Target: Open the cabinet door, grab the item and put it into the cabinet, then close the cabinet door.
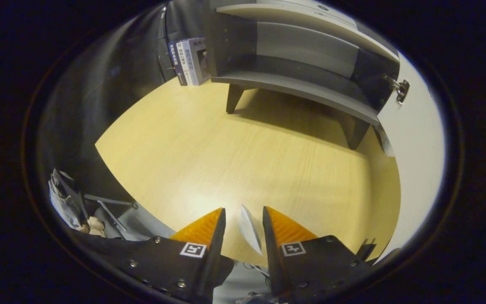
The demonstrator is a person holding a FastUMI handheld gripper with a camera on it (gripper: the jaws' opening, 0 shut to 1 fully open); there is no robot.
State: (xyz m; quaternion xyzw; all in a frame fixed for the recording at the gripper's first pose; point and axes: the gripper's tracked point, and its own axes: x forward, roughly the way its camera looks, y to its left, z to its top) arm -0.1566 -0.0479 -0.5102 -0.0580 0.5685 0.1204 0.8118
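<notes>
A thin white flat item [250,230] stands on edge between the fingers of my gripper [244,213], tilted toward the right finger and raised above the near edge of the table. The jaws are narrowed around it and carry it. Beyond the fingers, across the wooden table [234,147], stands the grey cabinet [293,82] on short dark legs. Its white door [416,139] is swung wide open to the right, with a metal hinge [401,90] showing. The inside of the cabinet is dark and holds a grey shelf.
Several upright books [190,61] stand on the table just left of the cabinet. Off the table's near left edge there is a chair frame [108,207] with cloth on it.
</notes>
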